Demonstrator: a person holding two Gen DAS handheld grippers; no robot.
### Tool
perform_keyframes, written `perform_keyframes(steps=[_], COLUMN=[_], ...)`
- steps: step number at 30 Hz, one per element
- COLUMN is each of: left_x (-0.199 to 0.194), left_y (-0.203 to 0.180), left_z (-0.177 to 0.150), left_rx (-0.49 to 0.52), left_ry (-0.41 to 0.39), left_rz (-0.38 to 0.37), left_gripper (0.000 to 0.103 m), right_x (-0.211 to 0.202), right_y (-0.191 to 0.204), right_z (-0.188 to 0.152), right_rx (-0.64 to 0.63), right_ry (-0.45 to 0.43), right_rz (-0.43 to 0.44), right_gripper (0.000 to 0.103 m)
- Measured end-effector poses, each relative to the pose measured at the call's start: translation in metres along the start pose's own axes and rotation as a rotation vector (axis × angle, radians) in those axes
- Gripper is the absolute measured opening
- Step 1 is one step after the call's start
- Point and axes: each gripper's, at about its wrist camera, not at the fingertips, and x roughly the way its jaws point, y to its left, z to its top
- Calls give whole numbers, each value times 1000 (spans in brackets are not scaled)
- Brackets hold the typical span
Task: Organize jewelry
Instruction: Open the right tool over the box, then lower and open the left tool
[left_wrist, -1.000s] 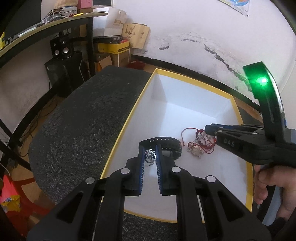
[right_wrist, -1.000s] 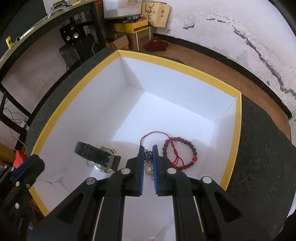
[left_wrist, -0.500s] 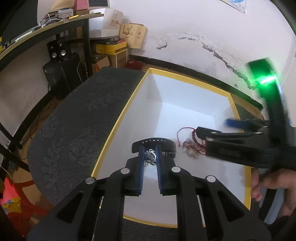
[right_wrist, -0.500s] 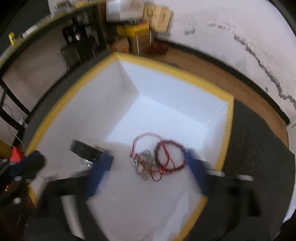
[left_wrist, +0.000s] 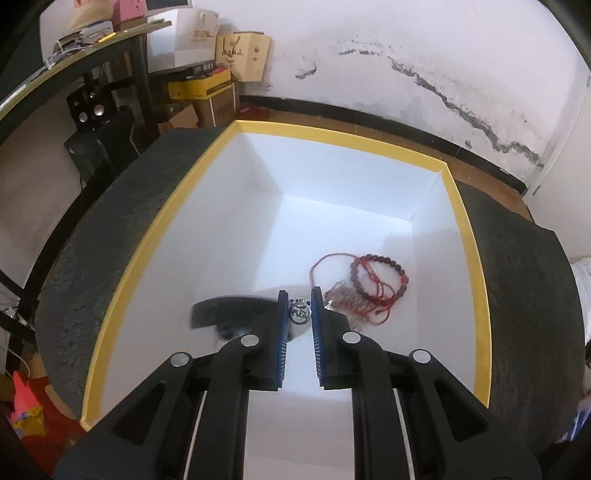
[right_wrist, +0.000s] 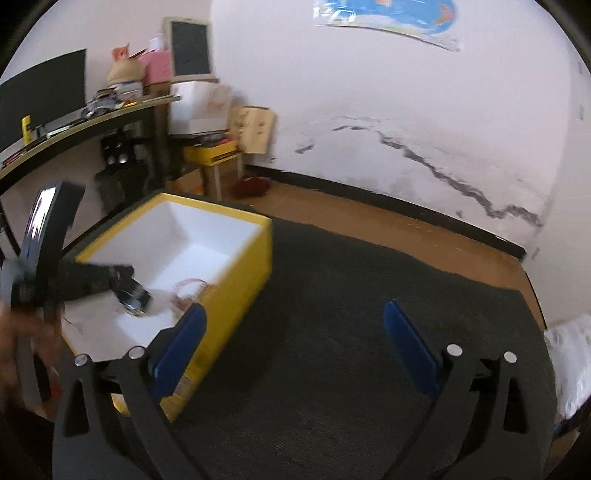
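A yellow-rimmed white box (left_wrist: 463, 236) stands on a dark table; the right wrist view shows its yellow wall (right_wrist: 243, 280). Inside lie a red bead bracelet with red cords (left_wrist: 373, 280) and a black watch (left_wrist: 229, 310), which is blurred. My left gripper (left_wrist: 299, 314) is shut on a small silver pendant (left_wrist: 300, 314) and holds it inside the box above the floor, between the watch and the bracelet. My right gripper (right_wrist: 293, 325) is wide open and empty, outside the box over the dark table to its right. The left gripper also shows, blurred, in the right wrist view (right_wrist: 122, 277).
The dark textured tabletop (right_wrist: 351, 332) surrounds the box. A desk with a monitor and clutter (right_wrist: 74, 110) stands at the back left, cardboard and yellow boxes (right_wrist: 221, 147) on the floor by the cracked wall. Something white (right_wrist: 569, 362) lies at the table's right edge.
My right gripper opened, let go of the bracelet bundle and pulled out of the box to the right. My left gripper kept the pendant and shifted right inside the box.
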Motion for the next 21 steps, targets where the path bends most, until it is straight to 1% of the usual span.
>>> perform_keyframes(steps=[4,6,7,8,10,12,14,18,21], left_x=[14,18,20,24,32,43,55,72,82], left_y=[-14,-16,-17,-18,-19,-22,-29,-40,-42], left_z=[10,18,23,28,38,47,54,57,55], left_rx=[15,18,31,39,32,26,39,38,35], left_ry=[54,66,71,76,93,120,148,192,214], left_rz=[-19,-6,13,33,39,40,58,68,89], left_gripper=[12,12,12,12,12,12,12,12,12], right_x=[7,12,13,14,10,4,1,0,-4], right_y=[-37,-49,-53,-59,-70,-77,-83,-101,-112], right_z=[-40,-51,-55,-58,-58,-60,-60,-67,-72], right_rx=[56,74,81,92,114,113,109,156,176], right_ry=[34,55,64,68,58,41,36,66,72], right_rz=[-9,-2,2,3,22,28,26,50,46], right_gripper=[94,94,94,93,94,93,94,94,94])
